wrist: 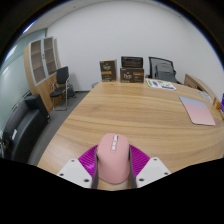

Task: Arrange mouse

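Observation:
A pink computer mouse (pixel 113 157) with a scroll wheel sits between my gripper's (pixel 113 168) two fingers. Both magenta pads (pixel 88 160) press against its sides, so the gripper is shut on the mouse. The mouse is held above the near part of a large wooden table (pixel 120 110). A pink mouse mat (pixel 197 110) lies flat on the table, far ahead and to the right of the fingers.
Two boxes (pixel 122 70) stand upright at the table's far edge. Papers (pixel 161 85) lie near the far right. Office chairs stand at the left (pixel 60 84) and beyond the table at the right (pixel 163 68). A shelf (pixel 40 60) stands against the left wall.

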